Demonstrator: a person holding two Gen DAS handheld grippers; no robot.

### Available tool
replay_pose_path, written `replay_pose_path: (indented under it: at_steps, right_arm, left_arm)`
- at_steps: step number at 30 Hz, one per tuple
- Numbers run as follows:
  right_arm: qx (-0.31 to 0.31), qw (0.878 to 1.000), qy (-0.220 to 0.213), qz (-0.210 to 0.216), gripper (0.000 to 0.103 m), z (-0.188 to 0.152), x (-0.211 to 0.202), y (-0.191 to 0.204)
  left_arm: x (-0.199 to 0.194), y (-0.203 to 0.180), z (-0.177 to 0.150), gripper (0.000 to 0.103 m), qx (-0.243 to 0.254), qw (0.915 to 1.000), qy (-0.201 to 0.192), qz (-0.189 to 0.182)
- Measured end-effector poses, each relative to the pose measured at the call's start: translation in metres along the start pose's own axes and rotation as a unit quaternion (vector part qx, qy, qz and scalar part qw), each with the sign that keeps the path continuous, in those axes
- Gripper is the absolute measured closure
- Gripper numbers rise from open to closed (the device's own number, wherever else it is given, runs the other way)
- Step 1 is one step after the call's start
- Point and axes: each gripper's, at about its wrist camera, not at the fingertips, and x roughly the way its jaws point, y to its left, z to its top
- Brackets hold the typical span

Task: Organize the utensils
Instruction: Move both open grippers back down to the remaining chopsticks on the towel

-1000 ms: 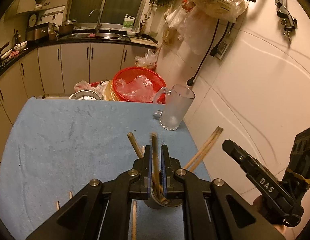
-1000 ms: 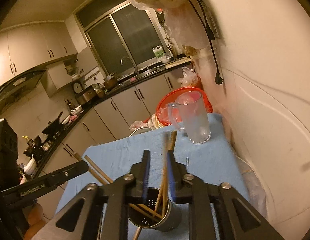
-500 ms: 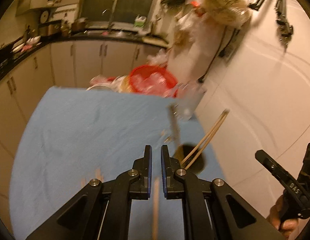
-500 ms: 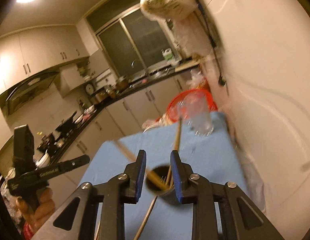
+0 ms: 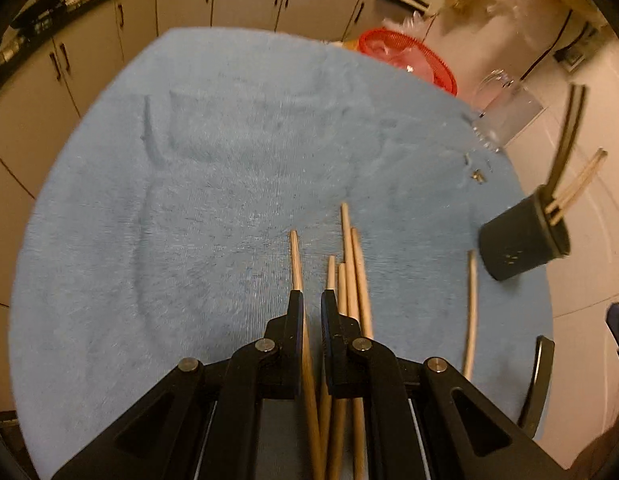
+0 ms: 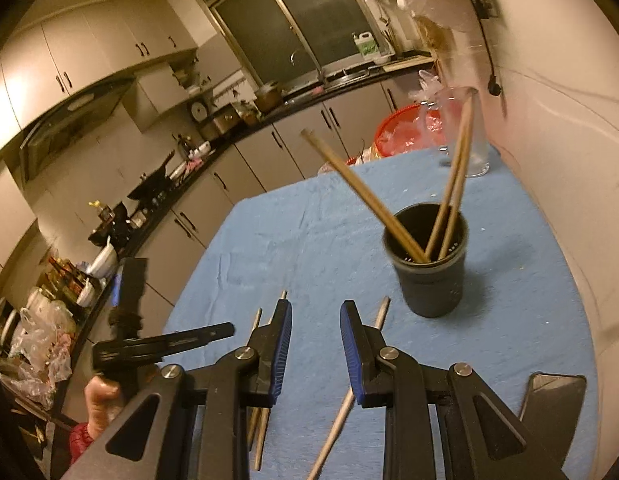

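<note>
Fingers of the left gripper (image 5: 311,300) sit narrowly apart above loose chopsticks (image 5: 351,264) on the blue cloth (image 5: 189,200). Right gripper (image 6: 315,316) gapes wide, empty, near the dark cup (image 6: 431,276) holding three chopsticks. No lettering is readable.

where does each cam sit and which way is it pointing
Left wrist: on the left gripper, angled down at loose chopsticks on the blue cloth; its own two fingers show.
Right wrist: on the right gripper, facing over the table toward the kitchen counter; its open fingers show, plus the left gripper and the hand holding it.
Shared: holder, red basket, glass mug, cloth.
</note>
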Motion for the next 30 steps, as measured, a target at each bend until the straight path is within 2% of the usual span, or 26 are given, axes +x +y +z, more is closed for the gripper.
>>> replay_pose_path:
  at_steps: [4,9,15,21,26,30]
  right_arm:
    - [-0.013,1.0,0.018,-0.01,0.075,-0.002,0.014,0.012]
    - [-0.029,0.998,0.052,-0.02,0.075,-0.004,0.043,0.028]
    - [-0.039,0.991,0.124,-0.026,0.075,-0.003,0.108,0.045]
    - [-0.044,0.978,0.201,-0.039,0.075,-0.003,0.191,0.054]
    - [-0.055,0.972,0.216,-0.077,0.077,-0.003,0.222,0.059]
    - [-0.057,0.968,0.229,-0.08,0.078,-0.006,0.235,0.063]
  left_arm:
    - [0.025,0.002,0.004,0.095,-0.003,0.9999,0.017,-0.001]
    - [0.03,0.007,0.002,0.095,0.0,0.9998,0.019,-0.004]
    - [0.015,0.043,-0.007,0.094,-0.018,0.9989,0.007,0.044]
    - [0.008,0.063,-0.015,0.094,-0.02,0.9995,0.003,0.025]
    - [0.006,0.067,-0.02,0.094,-0.016,0.9996,-0.001,0.021]
    - [0.003,0.069,-0.021,0.094,-0.019,0.9997,0.001,0.016]
